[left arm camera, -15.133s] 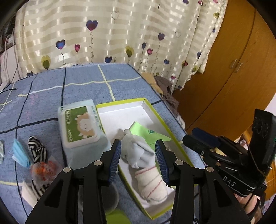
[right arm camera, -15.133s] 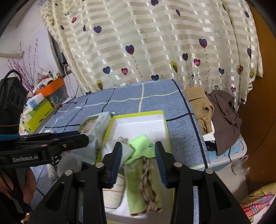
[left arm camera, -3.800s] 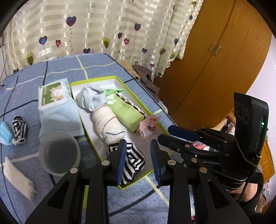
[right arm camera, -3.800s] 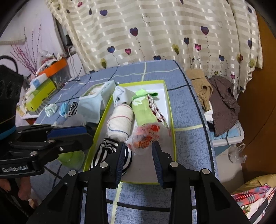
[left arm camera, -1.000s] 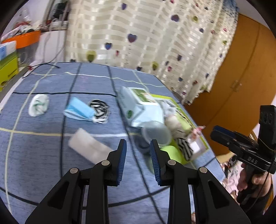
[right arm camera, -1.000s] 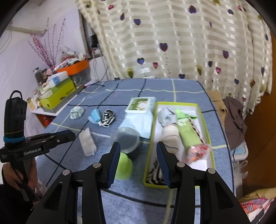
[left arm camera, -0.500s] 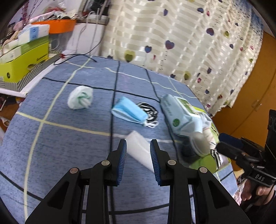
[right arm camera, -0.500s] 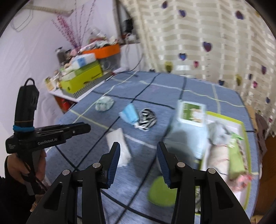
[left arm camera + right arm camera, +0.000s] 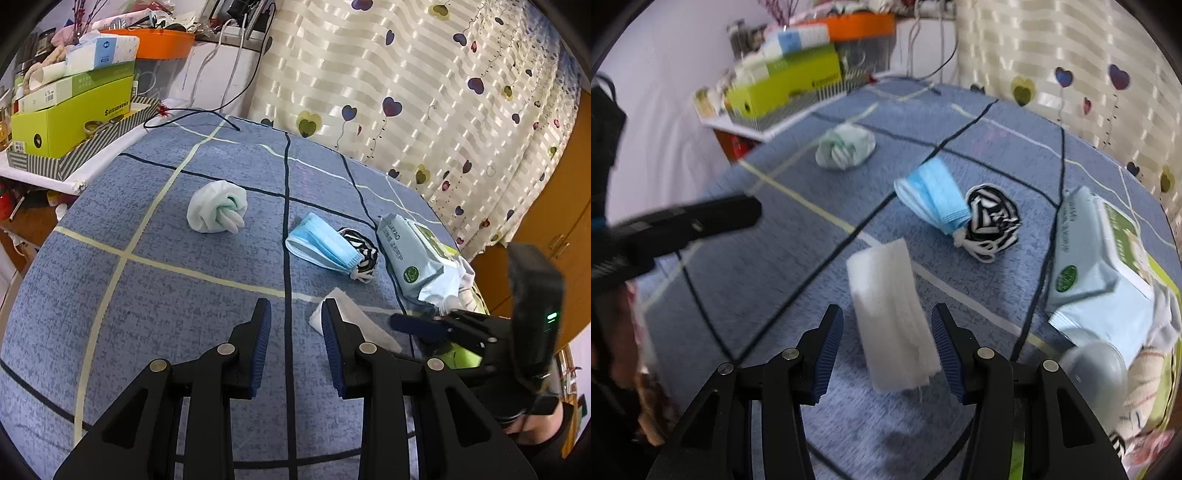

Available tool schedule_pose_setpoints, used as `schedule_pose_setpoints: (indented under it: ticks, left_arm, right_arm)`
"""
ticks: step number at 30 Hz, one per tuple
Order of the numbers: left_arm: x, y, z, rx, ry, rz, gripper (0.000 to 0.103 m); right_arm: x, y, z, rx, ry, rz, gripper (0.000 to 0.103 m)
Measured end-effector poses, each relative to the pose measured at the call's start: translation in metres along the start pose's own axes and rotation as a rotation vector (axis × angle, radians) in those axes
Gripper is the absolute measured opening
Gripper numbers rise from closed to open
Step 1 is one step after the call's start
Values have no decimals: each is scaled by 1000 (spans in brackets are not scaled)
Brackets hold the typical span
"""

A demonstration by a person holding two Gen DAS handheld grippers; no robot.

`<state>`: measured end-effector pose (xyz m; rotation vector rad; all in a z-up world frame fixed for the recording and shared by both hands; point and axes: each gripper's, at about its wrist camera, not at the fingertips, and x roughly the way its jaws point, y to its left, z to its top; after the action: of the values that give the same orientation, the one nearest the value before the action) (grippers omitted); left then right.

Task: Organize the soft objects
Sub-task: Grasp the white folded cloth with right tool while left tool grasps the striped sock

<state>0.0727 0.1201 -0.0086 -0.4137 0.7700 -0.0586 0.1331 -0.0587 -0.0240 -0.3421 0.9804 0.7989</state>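
Right gripper (image 9: 886,343) (jaws opening) astride blurred white folded cloth (image 9: 890,314)

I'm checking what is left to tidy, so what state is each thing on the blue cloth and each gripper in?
Folded white cloth: flat, loose, between the right gripper's fingers.
Blue face mask: folded, touching the striped sock.
Striped sock: rolled up.
White-green sock: balled, alone.
Wipes pack: lid closed.
Right gripper: opening, gripping nothing.
Left gripper: open, empty.
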Motion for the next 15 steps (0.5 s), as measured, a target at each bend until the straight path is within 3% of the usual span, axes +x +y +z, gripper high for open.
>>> schedule_pose_setpoints:
  ticks: [7, 8, 9, 11, 15]
  left_arm:
    - [7, 7, 2, -14, 13, -9, 30]
    - [7, 7, 2, -15, 15, -12, 29]
    - [8, 7, 2, -15, 16, -15, 30]
    - [9, 5, 3, -14, 17, -19, 29]
    - [10, -1, 6, -2, 14, -27, 29]
  right_arm:
    - [26, 3, 3, -45, 61, -65, 49]
    - [27, 2, 2, -46, 60, -71, 46]
    - [27, 3, 2, -48, 58, -76, 34]
    - [23, 1, 3, -40, 35, -68, 26]
    - [4, -5, 4, -10, -31, -61, 23]
